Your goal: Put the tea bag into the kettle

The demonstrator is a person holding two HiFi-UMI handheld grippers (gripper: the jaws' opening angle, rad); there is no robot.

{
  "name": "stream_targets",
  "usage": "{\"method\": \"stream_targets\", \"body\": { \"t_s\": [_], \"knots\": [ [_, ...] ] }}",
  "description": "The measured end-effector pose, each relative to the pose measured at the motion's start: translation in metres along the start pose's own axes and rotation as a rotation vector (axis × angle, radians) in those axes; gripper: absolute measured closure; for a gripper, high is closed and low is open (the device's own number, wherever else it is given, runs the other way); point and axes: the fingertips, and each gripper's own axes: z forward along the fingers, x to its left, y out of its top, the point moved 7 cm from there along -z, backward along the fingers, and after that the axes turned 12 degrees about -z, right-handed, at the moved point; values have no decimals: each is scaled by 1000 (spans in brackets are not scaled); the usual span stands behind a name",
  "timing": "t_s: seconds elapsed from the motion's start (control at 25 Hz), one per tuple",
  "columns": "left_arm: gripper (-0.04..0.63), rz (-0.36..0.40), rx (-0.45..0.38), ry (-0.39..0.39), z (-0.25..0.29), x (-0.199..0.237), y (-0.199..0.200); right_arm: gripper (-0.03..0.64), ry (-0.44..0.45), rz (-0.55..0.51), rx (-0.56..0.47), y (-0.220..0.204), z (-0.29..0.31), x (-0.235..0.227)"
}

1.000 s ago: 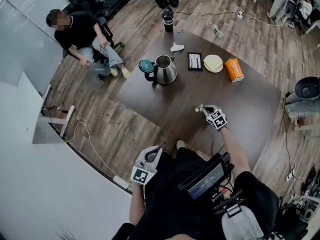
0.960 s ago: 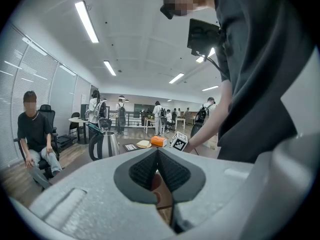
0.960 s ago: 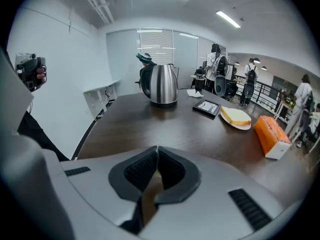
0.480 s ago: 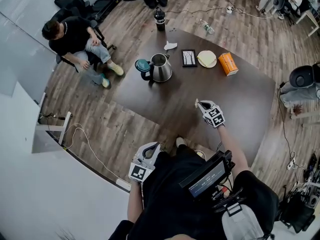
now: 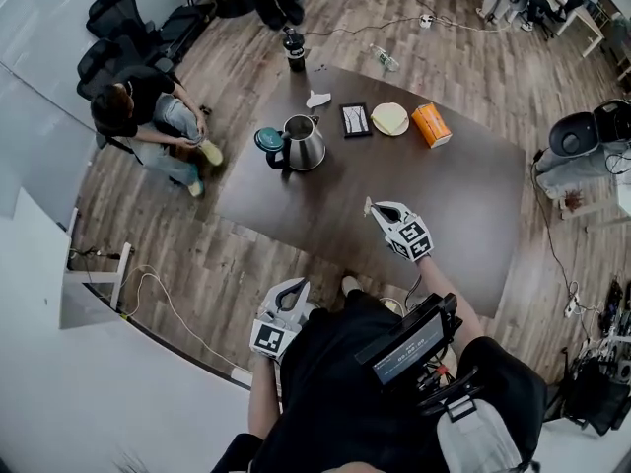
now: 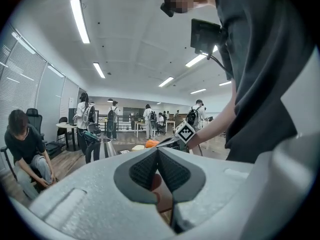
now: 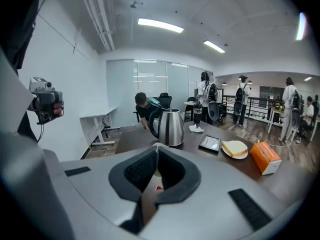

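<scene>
A steel kettle (image 5: 304, 144) stands on the dark table (image 5: 463, 205) at its far left, with its teal lid (image 5: 266, 139) swung open. The kettle (image 7: 170, 128) is straight ahead in the right gripper view. My right gripper (image 5: 371, 207) hovers over the table's near middle, well short of the kettle. It is shut on a small white tea bag (image 7: 159, 145) that pokes out at its tips. My left gripper (image 5: 297, 288) hangs off the table's near edge close to my body. Its pads (image 6: 169, 170) are shut together with nothing in them.
Right of the kettle lie a black tray (image 5: 355, 119), a plate with bread (image 5: 389, 119) and an orange box (image 5: 431, 124). A white crumpled paper (image 5: 317, 99) and a dark bottle (image 5: 294, 49) sit at the far edge. A person (image 5: 148, 116) sits left of the table.
The head view has swung, so the table sits further left. My right gripper has drawn slightly nearer the kettle, still shut. The seated person has bent forward.
</scene>
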Motion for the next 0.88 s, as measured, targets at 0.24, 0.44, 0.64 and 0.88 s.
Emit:
{"method": "stream_targets", "body": {
  "t_s": [0.24, 0.44, 0.64, 0.88],
  "knots": [
    [595, 24, -20, -12, 4, 12, 9, 609, -16, 7, -99, 45, -4, 17],
    [594, 78, 13, 127, 7, 27, 8, 609, 2, -1, -158, 76, -5, 34],
    [595, 62, 33, 240, -1, 45, 2, 611, 26, -5, -213, 102, -5, 57],
    [595, 42, 40, 267, -13, 63, -5, 611, 48, -8, -252, 122, 2, 81]
  ]
}}
